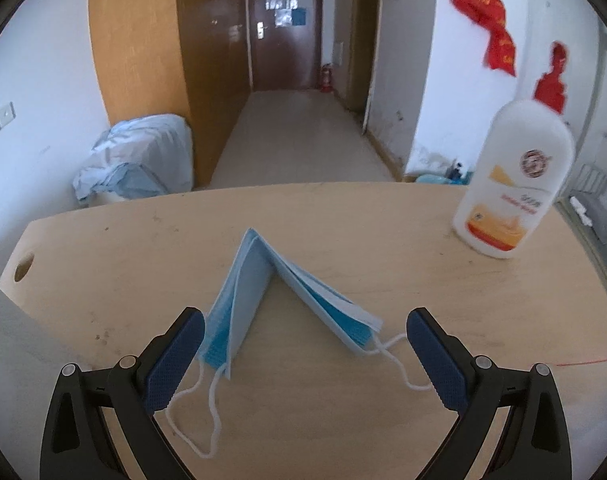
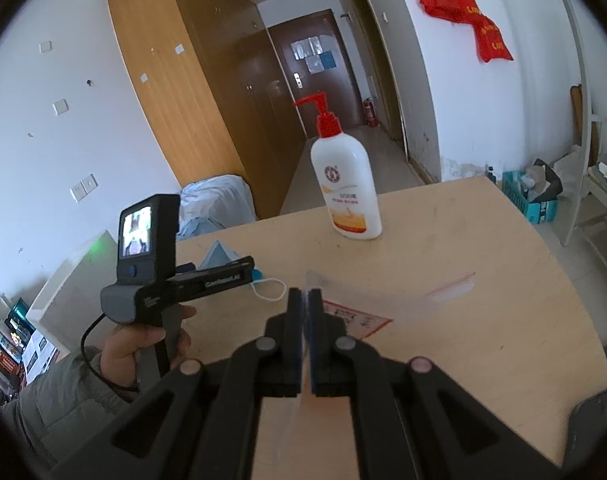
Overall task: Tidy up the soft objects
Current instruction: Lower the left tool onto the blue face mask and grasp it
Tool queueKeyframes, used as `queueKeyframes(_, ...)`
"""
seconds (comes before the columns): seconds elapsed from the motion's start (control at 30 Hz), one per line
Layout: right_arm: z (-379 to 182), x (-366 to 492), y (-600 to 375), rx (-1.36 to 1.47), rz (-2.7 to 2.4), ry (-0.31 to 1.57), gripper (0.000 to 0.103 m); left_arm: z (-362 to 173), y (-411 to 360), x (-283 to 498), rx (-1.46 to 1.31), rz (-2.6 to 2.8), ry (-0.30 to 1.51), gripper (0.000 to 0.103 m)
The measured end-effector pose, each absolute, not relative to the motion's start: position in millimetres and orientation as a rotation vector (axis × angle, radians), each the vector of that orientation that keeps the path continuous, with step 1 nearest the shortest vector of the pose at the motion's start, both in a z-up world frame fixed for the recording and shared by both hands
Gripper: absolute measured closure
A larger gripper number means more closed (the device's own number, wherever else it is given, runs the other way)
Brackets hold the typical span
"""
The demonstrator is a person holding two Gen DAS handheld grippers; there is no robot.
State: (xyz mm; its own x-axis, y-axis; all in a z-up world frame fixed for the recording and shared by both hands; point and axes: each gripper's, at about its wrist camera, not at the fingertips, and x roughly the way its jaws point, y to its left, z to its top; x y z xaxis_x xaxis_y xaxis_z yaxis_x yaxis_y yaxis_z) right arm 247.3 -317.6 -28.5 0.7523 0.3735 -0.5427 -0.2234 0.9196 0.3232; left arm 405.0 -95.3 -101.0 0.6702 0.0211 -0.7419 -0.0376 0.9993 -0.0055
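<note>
A stack of blue face masks (image 1: 263,292) stands folded like a tent on the wooden table (image 1: 123,260), white ear loops trailing toward me. My left gripper (image 1: 303,320) is open, one fingertip on each side of the stack's near ends, neither pad pressing on it. My right gripper (image 2: 305,294) is shut on the edge of a clear plastic zip bag (image 2: 383,292) with a red strip and a printed label, which lies out over the table. In the right wrist view the masks (image 2: 223,254) peek out behind the left tool, held by a hand (image 2: 143,340).
A white lotion bottle (image 1: 515,184) with a red pump (image 2: 323,116) stands upright at the table's far side. A cable hole (image 1: 23,266) sits at the left corner. Beyond the far edge are a bundle of pale bedding (image 1: 143,160), a wardrobe and a corridor.
</note>
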Motion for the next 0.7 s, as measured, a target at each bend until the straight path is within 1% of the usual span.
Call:
queueKeyframes(0.27,-32.2,247.3,-317.9,0.240,0.332,0.648,0.099,-118.8,-92.2,420.3,-0.014,0.080,0.872,0.003)
queueKeyframes(0.37,-32.5,247.3,-318.1,0.240,0.334,0.650,0.099,-121.1,-92.3,421.1,-0.010,0.095,0.877,0.011)
queueKeyframes(0.43,-32.7,247.6,-318.2,0.241,0.334,0.652,0.099,-123.3,-93.6,422.0,-0.005,0.100,0.884,0.022)
queueKeyframes(0.47,-32.7,247.9,-318.3,0.244,0.335,0.653,0.099,-124.8,-94.2,422.1,-0.002,0.103,0.892,0.025)
queueKeyframes(0.53,-32.5,247.8,-317.9,0.241,0.333,0.654,0.099,-126.4,-94.1,420.8,0.004,0.119,0.895,0.040)
queueKeyframes(0.57,-32.4,247.9,-318.4,0.241,0.333,0.654,0.099,-126.3,-94.2,419.9,0.001,0.117,0.892,0.043)
queueKeyframes(0.63,-32.8,248.7,-318.6,0.242,0.330,0.653,0.099,-125.4,-93.7,417.9,0.008,0.130,0.886,0.065)
queueKeyframes(0.67,-33.0,249.1,-318.4,0.244,0.329,0.654,0.099,-124.6,-93.2,417.3,0.003,0.133,0.882,0.068)
queueKeyframes(0.7,-33.4,249.6,-318.7,0.246,0.329,0.656,0.099,-124.0,-92.4,416.5,-0.005,0.131,0.878,0.075)
